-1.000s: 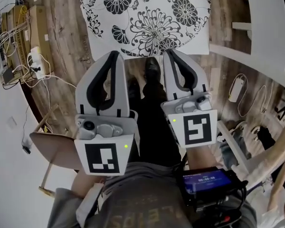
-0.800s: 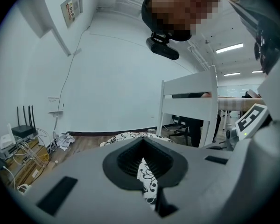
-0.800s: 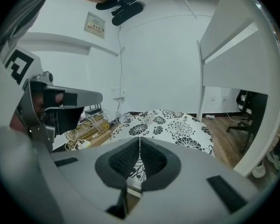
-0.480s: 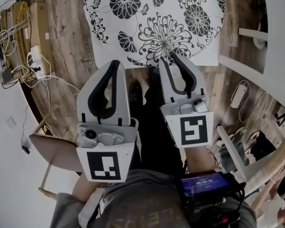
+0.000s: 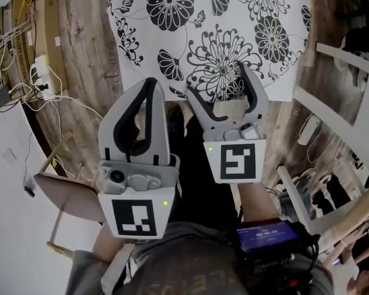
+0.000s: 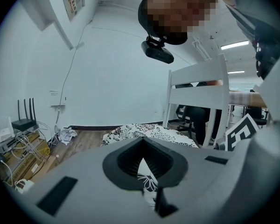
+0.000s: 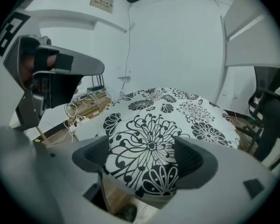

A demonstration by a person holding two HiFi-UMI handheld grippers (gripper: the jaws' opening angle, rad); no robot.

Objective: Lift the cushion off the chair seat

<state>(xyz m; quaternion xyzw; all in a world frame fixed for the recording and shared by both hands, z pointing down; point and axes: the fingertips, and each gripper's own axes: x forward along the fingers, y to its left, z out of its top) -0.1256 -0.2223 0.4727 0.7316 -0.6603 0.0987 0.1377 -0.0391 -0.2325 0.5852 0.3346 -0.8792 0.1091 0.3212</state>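
Right gripper (image 5: 216, 82): lowered to near edge of cushion (image 5: 197, 17); caught with jaws opening wide, from closed a second before; edge framed between pads, not pinched. Left gripper (image 5: 149, 83): held just beside, jaws together, empty. Cushion: lay ahead of both grippers, unlifted. Judged ready for closing grasp.

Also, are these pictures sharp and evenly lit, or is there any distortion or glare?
Head view: sharp and evenly lit, the cushion print crisp, straight lines bent near the edges. Left gripper view: strong fisheye, black corners, a ceiling lamp bright at the right. Right gripper view: same fisheye, cushion pattern sharp, soft even light.
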